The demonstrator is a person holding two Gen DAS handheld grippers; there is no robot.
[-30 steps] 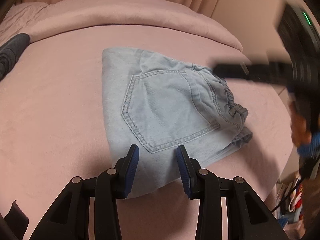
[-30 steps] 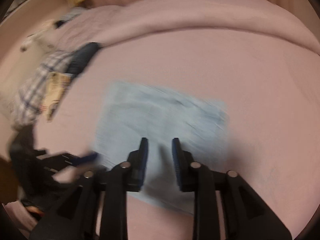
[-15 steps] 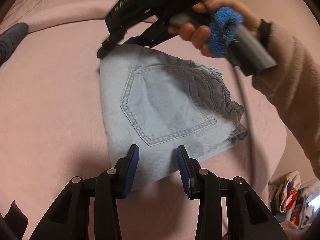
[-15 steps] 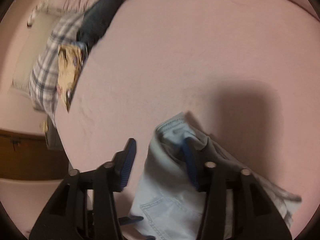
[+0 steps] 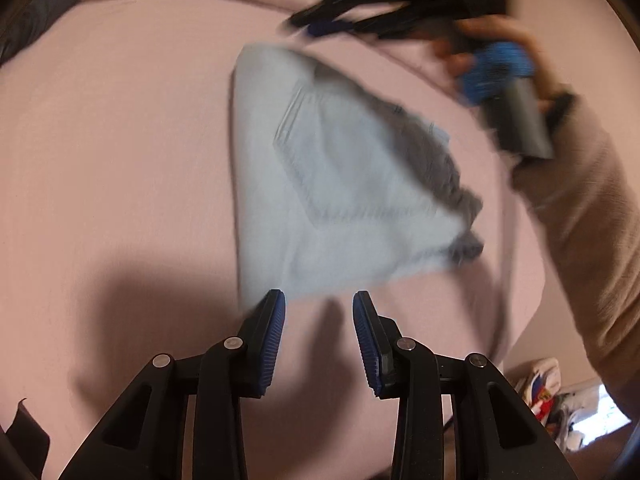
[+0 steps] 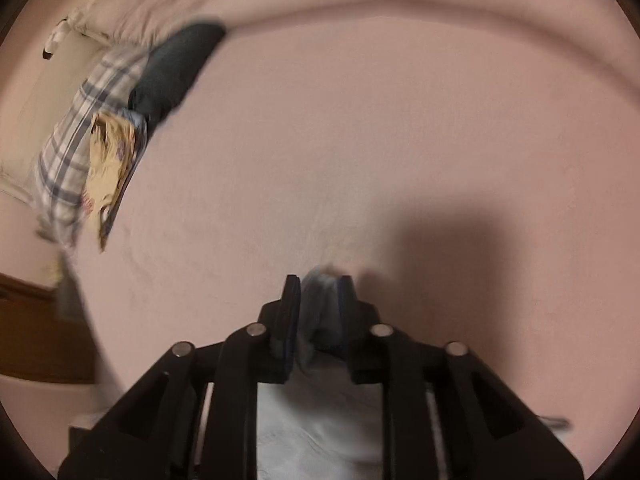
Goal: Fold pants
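Observation:
Light blue denim pants (image 5: 340,184) lie folded into a compact pile on the pink bed cover, back pocket up. My left gripper (image 5: 318,312) is open and empty, just short of the pile's near edge. My right gripper (image 6: 319,292) is shut on a fold of the pants (image 6: 320,420), which hang down between its arms. In the left wrist view the right gripper (image 5: 328,28) shows blurred at the pile's far corner, held by a hand in a beige sleeve.
The pink bed cover (image 6: 360,140) fills both views. A dark garment (image 6: 176,68), a plaid cloth (image 6: 76,144) and a yellowish item (image 6: 108,160) lie at the bed's far left. Clutter sits on the floor (image 5: 560,404) past the bed's right edge.
My right gripper swung over to the pile's far corner and closed on a fold of denim. My left gripper pulled back a little from the near edge and stayed open.

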